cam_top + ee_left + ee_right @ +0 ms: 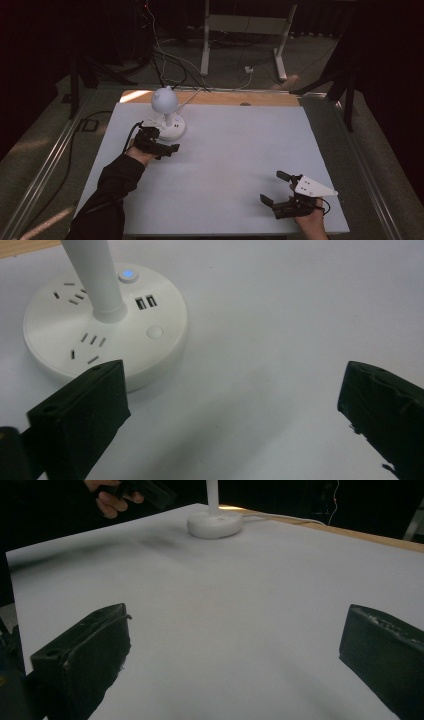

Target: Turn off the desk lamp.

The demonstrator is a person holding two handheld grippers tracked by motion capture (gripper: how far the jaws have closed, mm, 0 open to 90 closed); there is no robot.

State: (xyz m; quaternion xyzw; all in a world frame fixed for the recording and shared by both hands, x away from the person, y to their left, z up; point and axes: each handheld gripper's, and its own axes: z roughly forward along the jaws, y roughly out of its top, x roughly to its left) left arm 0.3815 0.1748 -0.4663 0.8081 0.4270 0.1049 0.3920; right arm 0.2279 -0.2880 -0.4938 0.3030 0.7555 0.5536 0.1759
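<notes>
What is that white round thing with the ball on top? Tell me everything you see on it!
It is a white, plastic-looking desk lamp with a ball-shaped head on a thin stem rising from a flat round base. The base top has plug sockets, two USB slots, a round button and a small glowing blue light. It stands upright at the far left of the pale table, a white cord trailing behind. Nothing grips it; the left gripper hovers beside it, fingers open.

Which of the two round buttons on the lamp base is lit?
The small button behind the stem, glowing blue. The larger plain white button near the base's front edge is unlit.
</notes>
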